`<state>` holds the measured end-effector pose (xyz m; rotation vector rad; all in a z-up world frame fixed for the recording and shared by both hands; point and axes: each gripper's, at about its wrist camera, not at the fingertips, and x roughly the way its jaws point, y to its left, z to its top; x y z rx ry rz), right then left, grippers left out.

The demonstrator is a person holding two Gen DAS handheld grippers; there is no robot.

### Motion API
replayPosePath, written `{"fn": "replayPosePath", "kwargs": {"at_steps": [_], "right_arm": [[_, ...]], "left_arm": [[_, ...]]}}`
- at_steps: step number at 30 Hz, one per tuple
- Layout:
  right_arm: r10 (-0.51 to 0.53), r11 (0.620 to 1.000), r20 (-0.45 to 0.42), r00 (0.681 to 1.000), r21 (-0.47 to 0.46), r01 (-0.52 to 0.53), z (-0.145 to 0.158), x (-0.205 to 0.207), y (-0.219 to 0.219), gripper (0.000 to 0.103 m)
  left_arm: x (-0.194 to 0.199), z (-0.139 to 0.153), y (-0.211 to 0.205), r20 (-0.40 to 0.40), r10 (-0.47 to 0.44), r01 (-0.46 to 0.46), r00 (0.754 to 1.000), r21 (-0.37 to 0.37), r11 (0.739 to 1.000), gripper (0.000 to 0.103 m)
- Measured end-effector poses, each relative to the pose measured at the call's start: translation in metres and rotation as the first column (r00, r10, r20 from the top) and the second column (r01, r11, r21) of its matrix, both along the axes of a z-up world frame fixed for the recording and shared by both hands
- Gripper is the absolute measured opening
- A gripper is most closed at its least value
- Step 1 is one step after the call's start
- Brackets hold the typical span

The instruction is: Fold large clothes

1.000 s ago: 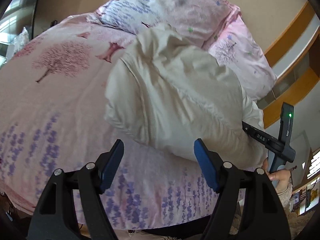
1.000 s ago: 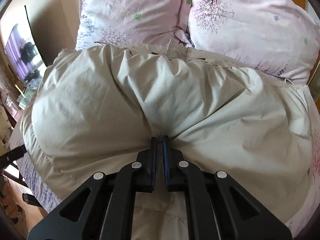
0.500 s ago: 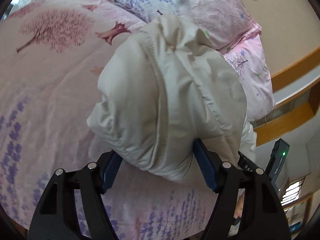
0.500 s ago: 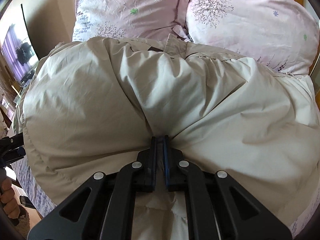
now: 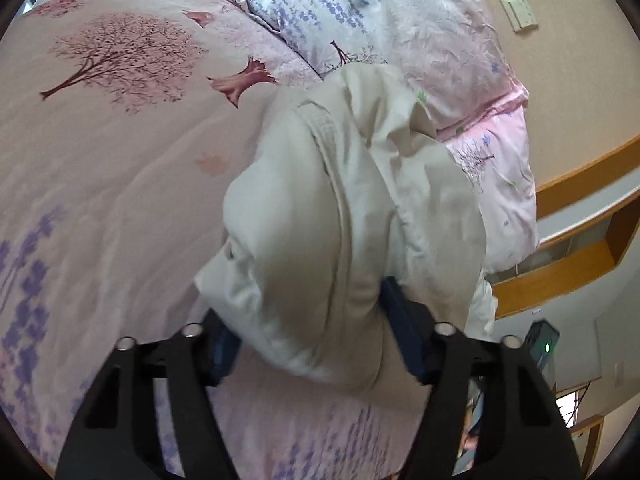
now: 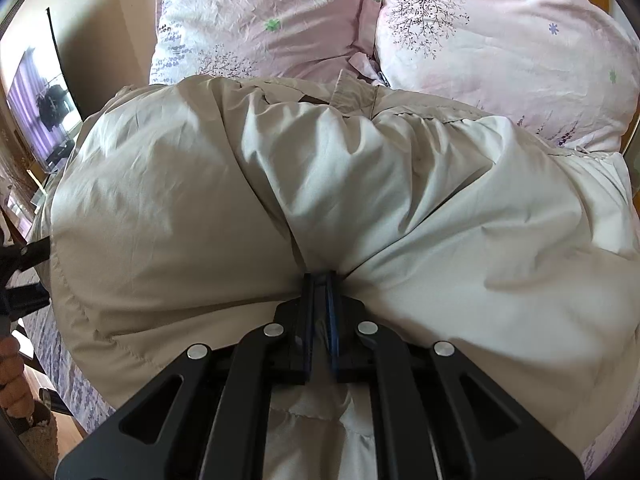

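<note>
**Left gripper now straddles the jacket edge**

Since a second ago your left gripper (image 5: 308, 340) has advanced from clear of the garment until its wide-spread fingers flank a bulging fold of it. Count one cream padded jacket (image 6: 360, 208), two pillows (image 6: 500, 48) and two grippers. Your left gripper's jaws stand far apart, with the fabric between them and touching the right finger (image 5: 402, 330). Your right gripper (image 6: 320, 280) is pinched nearly closed on a gathered pleat of the jacket. That jacket lies bunched and puffy on the pink floral bedspread (image 5: 100, 168), against the pillows.
</note>
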<state>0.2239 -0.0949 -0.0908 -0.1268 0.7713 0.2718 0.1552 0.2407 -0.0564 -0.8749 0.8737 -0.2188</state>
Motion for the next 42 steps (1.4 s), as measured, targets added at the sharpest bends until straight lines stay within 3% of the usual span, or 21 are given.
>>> {"fn": "replayPosePath", "kwargs": {"at_steps": [3, 6, 10, 13, 17, 19, 23, 25, 29, 31, 33, 36, 42], "right_arm": [[-0.005, 1.000, 0.006, 1.000, -0.014, 0.005, 0.000, 0.000, 0.002, 0.007], [-0.010, 0.999, 0.013, 1.000, -0.033, 0.011, -0.002, 0.000, 0.004, 0.007], [-0.013, 0.999, 0.008, 1.000, -0.042, 0.013, -0.001, 0.002, 0.002, 0.007], [0.004, 0.996, -0.011, 1.000, 0.085, -0.003, 0.024, 0.001, -0.012, 0.007], [0.022, 0.994, 0.025, 0.999, 0.110, -0.025, 0.049, 0.007, -0.007, 0.007], [0.031, 0.995, -0.027, 0.999, 0.098, -0.029, 0.048, 0.024, 0.003, 0.007], [0.030, 0.998, -0.200, 0.979, 0.061, -0.018, 0.019, 0.068, 0.019, 0.007], [0.016, 0.999, -0.224, 0.975, 0.036, -0.009, 0.015, 0.077, 0.024, 0.007], [0.021, 1.000, -0.243, 0.970, -0.005, -0.023, 0.017, 0.079, 0.027, 0.007], [0.026, 0.999, -0.235, 0.972, 0.037, -0.017, 0.022, 0.069, 0.015, 0.014], [0.029, 0.998, -0.192, 0.981, 0.062, -0.017, 0.028, 0.053, 0.004, 0.036], [0.032, 0.997, -0.132, 0.991, 0.070, -0.023, 0.031, 0.029, -0.008, 0.039], [0.046, 0.999, -0.100, 0.994, -0.010, -0.047, 0.013, 0.037, 0.004, 0.038]], "left_arm": [[0.004, 0.012, -0.005, 0.030, 0.015, -0.016, 0.999, 0.037, 0.999, 0.033], [0.002, 0.033, -0.012, 0.095, -0.002, -0.007, 0.995, 0.090, 0.996, 0.027], [0.000, 0.061, -0.027, 0.178, -0.039, 0.011, 0.983, 0.156, 0.988, 0.026], [-0.001, 0.072, -0.033, 0.205, -0.055, 0.016, 0.977, 0.186, 0.982, 0.026], [-0.001, 0.080, -0.037, 0.220, -0.068, 0.022, 0.973, 0.204, 0.979, 0.026], [-0.001, 0.084, -0.040, 0.236, -0.078, 0.026, 0.969, 0.217, 0.976, 0.026], [-0.003, 0.098, -0.053, 0.292, -0.130, 0.057, 0.948, 0.246, 0.968, 0.026], [-0.005, 0.109, -0.069, 0.330, -0.168, 0.067, 0.929, 0.297, 0.953, 0.026], [-0.006, 0.122, -0.087, 0.369, -0.206, 0.081, 0.906, 0.327, 0.942, 0.026], [-0.007, 0.126, -0.091, 0.386, -0.220, 0.089, 0.896, 0.330, 0.940, 0.026], [-0.008, 0.129, -0.094, 0.397, -0.230, 0.093, 0.889, 0.335, 0.938, 0.026], [-0.009, 0.134, -0.102, 0.416, -0.251, 0.104, 0.874, 0.345, 0.933, 0.027], [-0.012, 0.141, -0.123, 0.436, -0.295, 0.129, 0.850, 0.370, 0.920, 0.027]]}}
